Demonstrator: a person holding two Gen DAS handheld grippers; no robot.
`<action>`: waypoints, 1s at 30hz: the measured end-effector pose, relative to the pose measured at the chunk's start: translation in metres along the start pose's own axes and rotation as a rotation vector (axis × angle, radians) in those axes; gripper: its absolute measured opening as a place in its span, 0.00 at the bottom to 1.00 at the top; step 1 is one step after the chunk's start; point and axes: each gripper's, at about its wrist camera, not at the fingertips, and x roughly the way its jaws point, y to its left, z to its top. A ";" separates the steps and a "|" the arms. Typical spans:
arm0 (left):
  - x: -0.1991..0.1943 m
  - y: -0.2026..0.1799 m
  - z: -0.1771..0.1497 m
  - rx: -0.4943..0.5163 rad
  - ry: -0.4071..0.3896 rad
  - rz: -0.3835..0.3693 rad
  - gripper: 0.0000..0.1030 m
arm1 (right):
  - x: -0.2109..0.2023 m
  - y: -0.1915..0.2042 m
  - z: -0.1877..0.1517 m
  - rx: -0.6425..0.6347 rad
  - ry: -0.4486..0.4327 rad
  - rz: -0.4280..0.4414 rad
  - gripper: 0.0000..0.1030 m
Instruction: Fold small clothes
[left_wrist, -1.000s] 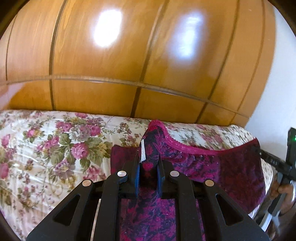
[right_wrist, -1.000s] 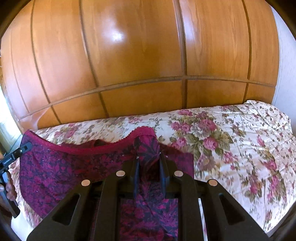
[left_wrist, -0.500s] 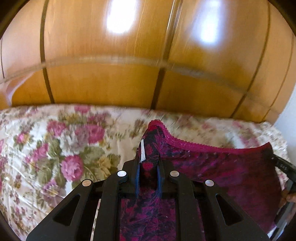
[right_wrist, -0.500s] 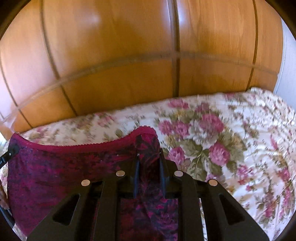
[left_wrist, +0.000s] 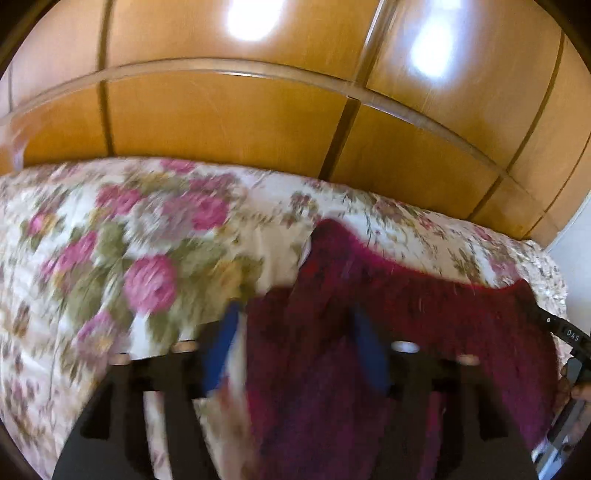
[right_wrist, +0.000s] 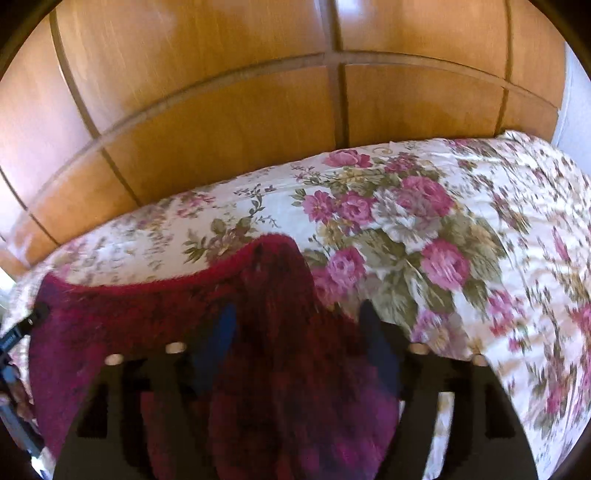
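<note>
A small dark magenta patterned garment with a pink lace edge (left_wrist: 424, 314) lies on the floral bedspread (left_wrist: 110, 266). It also shows in the right wrist view (right_wrist: 122, 332). My left gripper (left_wrist: 295, 332) is open, its blue-padded fingers (left_wrist: 221, 343) spread either side of the garment's left corner. My right gripper (right_wrist: 299, 332) is open too, fingers (right_wrist: 373, 332) apart around the garment's right corner. Both views are motion-blurred. The right gripper's tip shows at the edge of the left wrist view (left_wrist: 565, 332).
A glossy wooden wardrobe or headboard wall (left_wrist: 240, 122) rises right behind the bed (right_wrist: 461, 240). A white wall (left_wrist: 580, 240) stands to the right. The bedspread stretches on both sides of the garment.
Both grippers have opened and let go of the garment corners they were pinching. Both moved forward and down toward the bed, and the garment has dropped onto the bedspread.
</note>
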 end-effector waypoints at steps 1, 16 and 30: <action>-0.008 0.006 -0.009 -0.008 0.002 -0.025 0.68 | -0.008 -0.007 -0.009 0.011 0.006 0.022 0.82; -0.058 0.042 -0.132 -0.211 0.124 -0.324 0.40 | -0.051 -0.048 -0.137 0.259 0.090 0.234 0.77; -0.125 0.035 -0.147 -0.183 0.070 -0.392 0.15 | -0.134 -0.041 -0.168 0.158 0.055 0.288 0.27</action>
